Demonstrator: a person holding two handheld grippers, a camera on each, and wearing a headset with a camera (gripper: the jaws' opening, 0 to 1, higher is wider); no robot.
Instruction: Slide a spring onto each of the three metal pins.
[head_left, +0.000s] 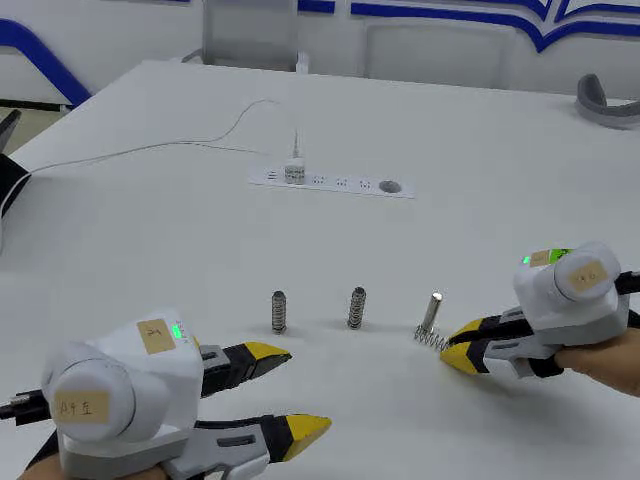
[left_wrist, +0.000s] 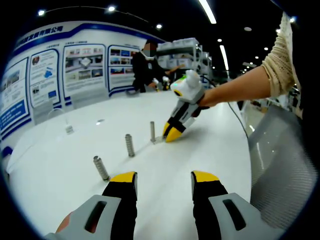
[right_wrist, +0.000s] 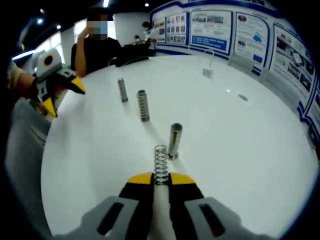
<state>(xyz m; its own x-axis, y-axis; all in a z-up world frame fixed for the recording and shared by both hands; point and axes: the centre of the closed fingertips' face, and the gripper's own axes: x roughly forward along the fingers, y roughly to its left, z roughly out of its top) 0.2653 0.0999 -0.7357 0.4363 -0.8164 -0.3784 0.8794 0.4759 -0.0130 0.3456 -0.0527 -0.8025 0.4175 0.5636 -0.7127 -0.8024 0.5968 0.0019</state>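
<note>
Three metal pins stand upright in a row on the white tabletop (head_left: 120, 250). The bare pin (head_left: 432, 311) is the one at the right end of the row in the head view, and it carries nothing. Next to the bare pin on its left is the middle pin (head_left: 357, 307), and beyond that the end pin (head_left: 279, 311); each of these two has a spring sleeved over its shaft. The loose spring (head_left: 430, 339) sits low at the foot of the bare pin, on the side toward the person, angled away from it. The right tool (head_left: 462, 353) comes in from the right of the bare pin, its yellow-tipped jaws drawn nearly together and clenched on the near end of that spring. In the right gripper view the coil runs forward from between the jaws, and its far end lies just beside the base of the bare pin; whether the two touch cannot be told. The left tool (head_left: 292, 392) hovers well to the left of the bare pin and nearer the person than the row, its jaws spread wide and released, with nothing between them. Well behind the bare pin, a white power strip (head_left: 330, 183) lies flat with one plug in it and a thin cable (head_left: 150, 150) trailing off to the left.
</note>
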